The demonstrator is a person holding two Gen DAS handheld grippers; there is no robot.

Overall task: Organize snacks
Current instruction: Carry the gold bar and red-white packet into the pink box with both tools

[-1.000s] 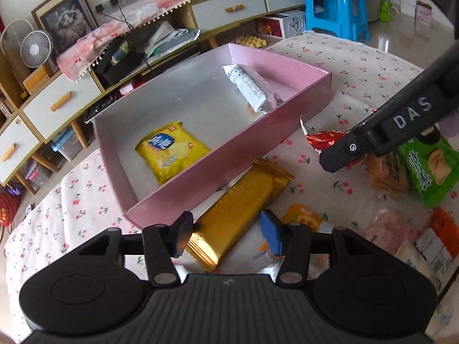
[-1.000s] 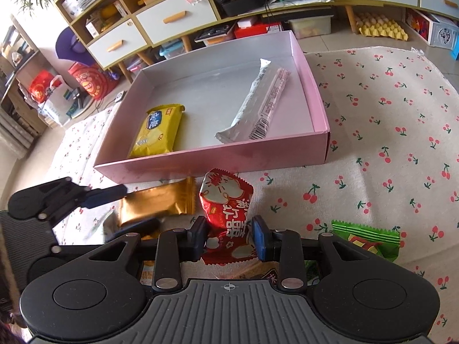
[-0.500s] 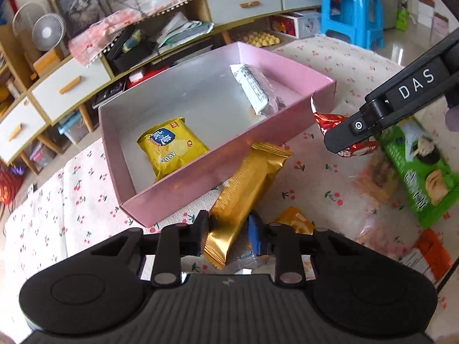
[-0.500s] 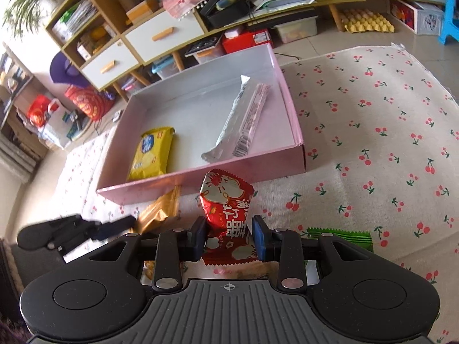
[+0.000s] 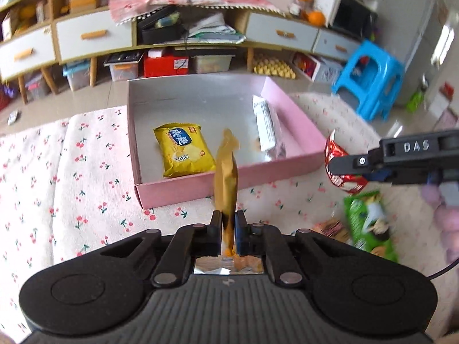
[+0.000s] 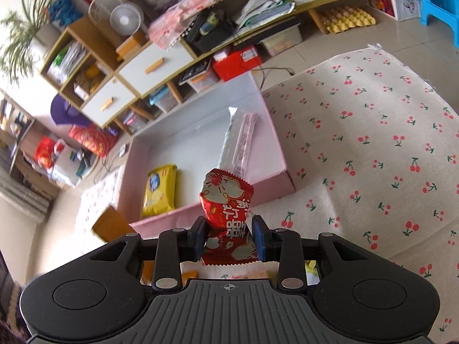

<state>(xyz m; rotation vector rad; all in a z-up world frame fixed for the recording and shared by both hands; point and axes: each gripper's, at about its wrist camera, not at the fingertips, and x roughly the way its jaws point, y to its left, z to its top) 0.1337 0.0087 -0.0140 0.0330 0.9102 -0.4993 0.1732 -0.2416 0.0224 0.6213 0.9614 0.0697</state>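
Your left claw [image 5: 228, 226] is clamped tight on the near end of the gold packet [image 5: 226, 177], which stands edge-on and reaches up in front of the pink box's near wall. Your right claw [image 6: 229, 239] is closed on the lower half of the red packet [image 6: 226, 200], whose crimped top pokes above the pads; from the left wrist view that claw hangs just off the box's right corner with the red packet dangling from it.

Beyond both claws sits the pink box [image 5: 183, 189] on the cherry-print cloth [image 6: 373, 143]. Two snacks already lie inside: the yellow chip bag [image 5: 183, 152] towards the left and the long silver-wrapped packet [image 5: 266, 126] against the right wall. So the sorting looks roughly half done, with two in, two in hand and neither yet over the box.

Left on the cloth to your right, the green packet [image 5: 370, 223] and a blurred orange-brown packet [image 5: 330, 228] just beside it still wait. Something orange shows under the left claw too, but it is too hidden to name.
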